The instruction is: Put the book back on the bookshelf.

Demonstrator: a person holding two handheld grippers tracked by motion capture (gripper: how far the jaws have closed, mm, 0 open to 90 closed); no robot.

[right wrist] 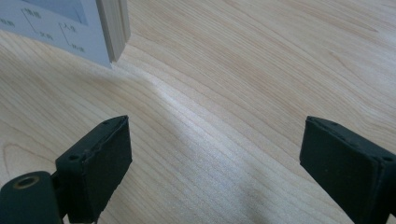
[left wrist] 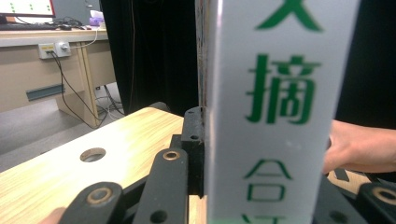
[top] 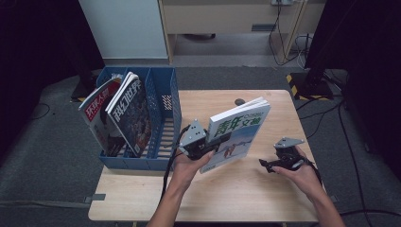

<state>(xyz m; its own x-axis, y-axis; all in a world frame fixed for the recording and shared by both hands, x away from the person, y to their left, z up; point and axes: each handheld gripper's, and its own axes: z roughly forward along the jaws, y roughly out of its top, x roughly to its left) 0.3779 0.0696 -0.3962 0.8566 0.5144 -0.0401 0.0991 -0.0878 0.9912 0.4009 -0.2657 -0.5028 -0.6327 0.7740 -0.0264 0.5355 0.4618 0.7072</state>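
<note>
The left gripper (top: 213,144) was clamped on the spine edge of a white magazine with green lettering (top: 241,124), holding it upright and tilted above the middle of the wooden table (top: 265,198); in the left gripper view the jaws were closed hard against the cover, the green characters filling the frame just past them. The right gripper (top: 270,163) rested low over the table to the right of the magazine, apart from it, and its own view showed its jaws spread wide with bare wood between them and only a lower corner of the magazine (right wrist: 107,42) standing on the table beyond. At the table's left edge stood a blue file rack (top: 163,118), its left compartments already taken by two magazines (top: 120,111) leaning to the left, while the right compartment looked free. The step in hand seemed to be carrying the magazine to that free slot. To do it well, the left hand would need to keep the grip firm near the spine so the pages did not fan open, turn the magazine until it ran parallel to the rack's dividers, and lower it spine-first between them without knocking the leaning pair. The open right gripper could steady the loose edge if the pages sagged.
</note>
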